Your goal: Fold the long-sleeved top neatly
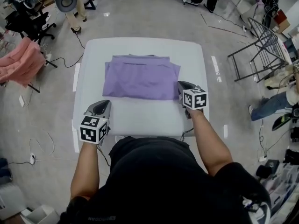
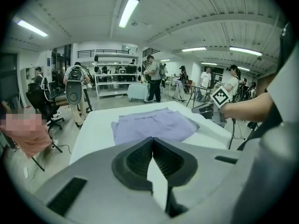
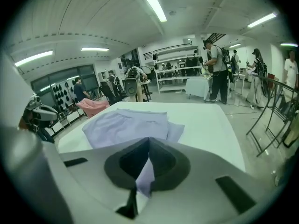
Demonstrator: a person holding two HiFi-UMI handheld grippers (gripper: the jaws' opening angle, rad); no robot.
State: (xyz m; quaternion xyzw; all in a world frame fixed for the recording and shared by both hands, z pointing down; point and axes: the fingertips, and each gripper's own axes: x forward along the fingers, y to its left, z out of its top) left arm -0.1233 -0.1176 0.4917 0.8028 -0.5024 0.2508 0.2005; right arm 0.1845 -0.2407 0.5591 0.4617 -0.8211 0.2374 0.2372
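Head view: the long-sleeved top, lilac, lies folded into a flat rectangle on the white table, on the middle and far part of it, with bare table all round; a second layer edge shows along its far side and at its right end.

Left gripper: it hovers over the near left part of the table, well apart from the top; in the left gripper view its jaws stand closed tip to tip with nothing between them, only white table showing through the gap behind the tips.

Right gripper: it is at the right edge of the top, near its near right corner; in the right gripper view its jaws meet at the tips, and lilac cloth shows through the gap behind them; whether the tips touch the cloth cannot be told.

Surroundings: a pink cloth draped on a stand at the left; a dark metal frame on the floor at the right; persons standing beyond the table.
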